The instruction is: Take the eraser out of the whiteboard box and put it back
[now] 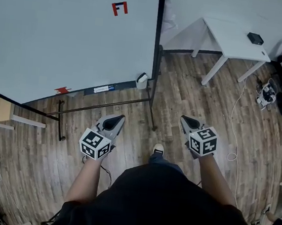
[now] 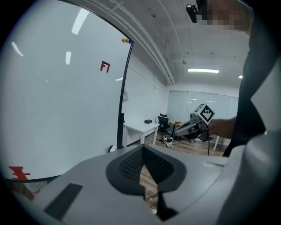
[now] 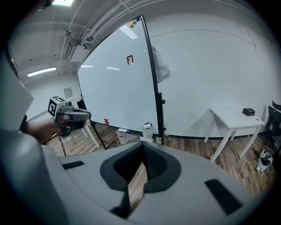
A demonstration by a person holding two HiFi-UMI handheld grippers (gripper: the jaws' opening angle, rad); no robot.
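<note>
In front of the whiteboard (image 1: pixel 64 34), well short of it, the left gripper (image 1: pixel 120 117) and right gripper (image 1: pixel 184 119) are held side by side above the wooden floor (image 1: pixel 195 85); both pairs of jaws stand narrow, almost together, with nothing between them; the white box (image 1: pixel 142 79) sits at the whiteboard's lower right corner, well apart from both; a dark shape shows at its top, too small to tell whether it is the eraser.

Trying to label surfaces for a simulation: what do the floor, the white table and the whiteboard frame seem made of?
The floor: brown planks with grain and seams, faint sheen; wood or wood-look laminate, can't tell which. The white table: smooth, matt white top and legs, probably painted or laminated board. The whiteboard frame: thin dark bars, likely painted metal.
</note>
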